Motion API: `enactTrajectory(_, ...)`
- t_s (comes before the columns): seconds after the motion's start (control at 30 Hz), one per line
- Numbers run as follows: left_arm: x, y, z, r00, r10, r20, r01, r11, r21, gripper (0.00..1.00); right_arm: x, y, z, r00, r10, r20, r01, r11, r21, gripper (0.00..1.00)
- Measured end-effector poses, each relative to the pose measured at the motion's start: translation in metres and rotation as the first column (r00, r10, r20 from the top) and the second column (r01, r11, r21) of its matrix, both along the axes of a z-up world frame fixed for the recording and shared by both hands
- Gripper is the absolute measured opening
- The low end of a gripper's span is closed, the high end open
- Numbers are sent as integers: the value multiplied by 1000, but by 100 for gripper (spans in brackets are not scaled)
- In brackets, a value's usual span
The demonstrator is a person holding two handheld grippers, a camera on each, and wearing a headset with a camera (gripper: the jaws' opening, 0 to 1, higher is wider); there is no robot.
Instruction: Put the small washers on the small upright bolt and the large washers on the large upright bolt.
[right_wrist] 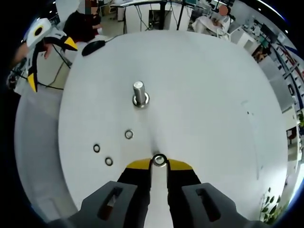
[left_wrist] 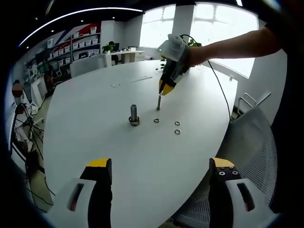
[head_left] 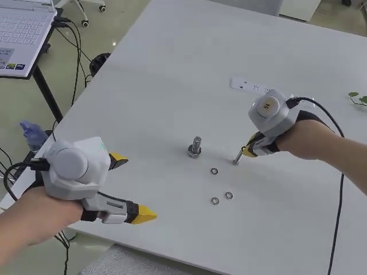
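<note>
You have two upright bolts: one large bolt (head_left: 195,146) and one small bolt (head_left: 237,158) beside it. You have three loose washers: one washer (head_left: 214,171) nearest the large bolt, a second washer (head_left: 229,195) and a third washer (head_left: 214,200) farther from it.

Head view looks down on the worktop (head_left: 172,69). Left gripper view looks across it from the near edge; right gripper view sits close over the small bolt (right_wrist: 159,160). All share the large bolt (head_left: 195,147).
</note>
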State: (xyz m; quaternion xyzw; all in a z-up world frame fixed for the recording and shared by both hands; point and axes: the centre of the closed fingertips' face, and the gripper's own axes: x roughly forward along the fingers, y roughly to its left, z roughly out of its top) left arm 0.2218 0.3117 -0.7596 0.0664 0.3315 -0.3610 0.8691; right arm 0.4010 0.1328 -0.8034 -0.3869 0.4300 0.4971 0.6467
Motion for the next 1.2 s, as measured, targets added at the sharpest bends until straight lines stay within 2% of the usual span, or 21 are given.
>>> enactTrajectory(0.63,1,5,-5,1000,2,-19,-3,1000,-1,83,2,0,-10,1000,-3,-20,2,1000,-26,12)
enactTrajectory(0.7,1,5,-5,1000,2,-17,-2,1000,-2,83,7,0,-15,1000,-4,-23,3,1000,-26,12)
enactTrajectory(1.2,4,6,-10,1000,4,-30,-5,1000,-10,83,2,2,-23,999,5,-38,-7,999,-50,12)
